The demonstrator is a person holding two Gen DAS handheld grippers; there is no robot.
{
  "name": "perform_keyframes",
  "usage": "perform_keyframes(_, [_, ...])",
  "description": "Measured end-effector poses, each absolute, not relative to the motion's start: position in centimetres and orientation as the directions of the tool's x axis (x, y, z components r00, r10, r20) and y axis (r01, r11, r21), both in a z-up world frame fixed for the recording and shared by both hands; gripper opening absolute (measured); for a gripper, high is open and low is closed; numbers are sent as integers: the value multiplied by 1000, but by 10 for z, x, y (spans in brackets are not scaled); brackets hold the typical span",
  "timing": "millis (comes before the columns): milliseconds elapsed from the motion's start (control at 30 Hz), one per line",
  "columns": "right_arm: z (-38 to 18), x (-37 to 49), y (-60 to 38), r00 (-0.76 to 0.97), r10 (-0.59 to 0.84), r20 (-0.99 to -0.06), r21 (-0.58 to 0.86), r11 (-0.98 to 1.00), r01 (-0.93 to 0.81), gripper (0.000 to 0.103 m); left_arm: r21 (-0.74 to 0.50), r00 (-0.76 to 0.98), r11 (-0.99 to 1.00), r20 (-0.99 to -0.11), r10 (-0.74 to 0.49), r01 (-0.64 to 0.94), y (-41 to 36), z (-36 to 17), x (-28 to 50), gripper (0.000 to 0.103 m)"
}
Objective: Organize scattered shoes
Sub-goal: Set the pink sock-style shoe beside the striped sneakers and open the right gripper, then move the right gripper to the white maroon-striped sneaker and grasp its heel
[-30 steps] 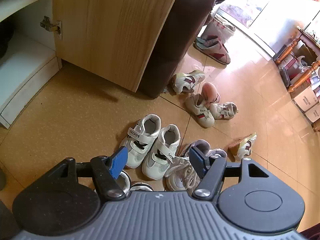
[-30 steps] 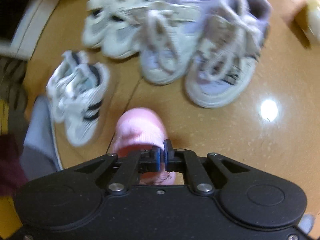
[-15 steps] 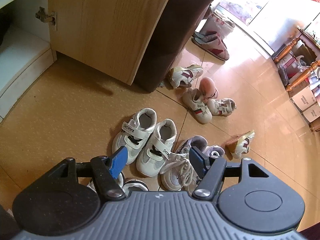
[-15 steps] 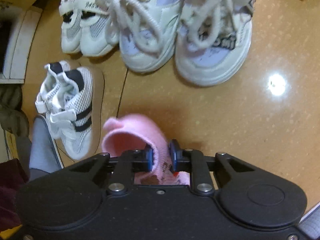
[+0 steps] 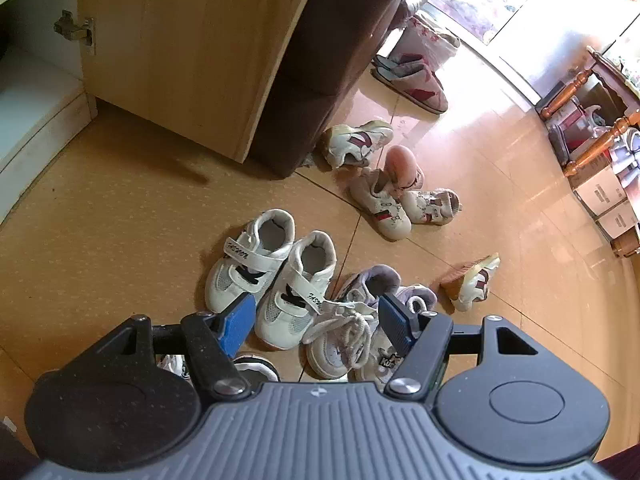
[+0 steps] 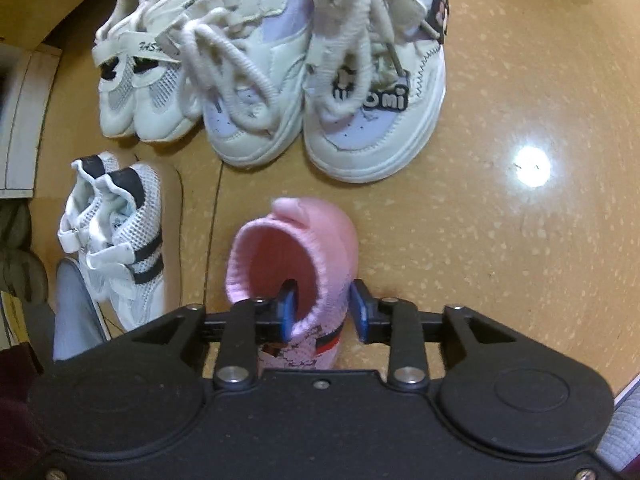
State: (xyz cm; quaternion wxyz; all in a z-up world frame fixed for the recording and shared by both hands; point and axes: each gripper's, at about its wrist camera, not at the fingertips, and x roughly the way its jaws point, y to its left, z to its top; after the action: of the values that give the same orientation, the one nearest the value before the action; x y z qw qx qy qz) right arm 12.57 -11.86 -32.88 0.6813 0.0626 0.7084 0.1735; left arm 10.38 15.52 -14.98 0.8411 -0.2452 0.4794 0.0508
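Note:
A small pink shoe stands on the floor in the right wrist view, in front of a lilac-and-cream laced pair. My right gripper is open: one blue finger is inside the shoe's collar, the other outside, with slack around the knit wall. To its left sits a white mesh pair with black stripes. My left gripper hovers open and empty above a white velcro pair and the laced pair. A second pink shoe lies farther off among scattered shoes.
A wooden cabinet door stands open at the left beside a brown sofa. Loose cream-and-red shoes lie on the tiled floor. Slippers rest by the bright doorway. Wooden chair legs are at the right.
My right gripper lowered the pink shoe to the floor before the laced pair and spread its fingers, loosening its hold. The left gripper drifted slightly, still open.

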Motion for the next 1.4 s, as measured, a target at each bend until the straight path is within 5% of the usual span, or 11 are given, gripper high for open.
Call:
perform_keyframes(67, [-320,130,-122,-55,320,-946,325,933,-155,62,-365,533,871,-833,-148,-329,153,-152,106,68])
perform_keyframes(233, [-298,130,-139,-31,341,-940,341,927,-154,69,-362,537,862,-834,-128,-356,145,-162,121,73])
perform_keyframes(500, [-262,135,-180,109,410,-905,402,911,-88,70,-377,558,870,-816,-150,-317,111,-180,165,80])
perform_keyframes(800, [-221,216,-244,338,329,-882,337,941,-36,69,-300,573,931,-809,-132,-210,74,-203,210,80])
perform_keyframes(1400, [-325,282,-297,498,432,-752,614,735,289,67,-391,545,884,-814,-203,-255,73,-271,259,80])
